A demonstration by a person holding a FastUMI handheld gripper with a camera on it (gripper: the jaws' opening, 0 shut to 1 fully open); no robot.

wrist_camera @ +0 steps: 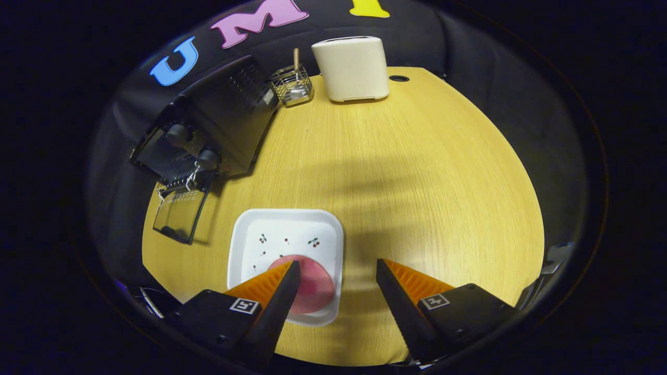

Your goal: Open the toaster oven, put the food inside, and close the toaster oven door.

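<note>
A black toaster oven (208, 130) stands at the table's far left, its glass door (180, 213) folded down open onto the table. A white square plate (276, 234) with small cherry prints lies just ahead of my fingers. On its near side rests a round pink slice of food (312, 284), partly hidden behind my left finger (279, 291). My gripper (338, 268) hovers above the table, open, with nothing between the fingers; the food sits by the left fingertip, not between them.
A cream pop-up toaster (354, 67) stands at the table's far edge. Beside it, left, is a wire basket (293, 86) with a wooden-handled utensil. A round cable hole (398, 78) lies right of the toaster. The wooden table (417, 182) stretches to the right.
</note>
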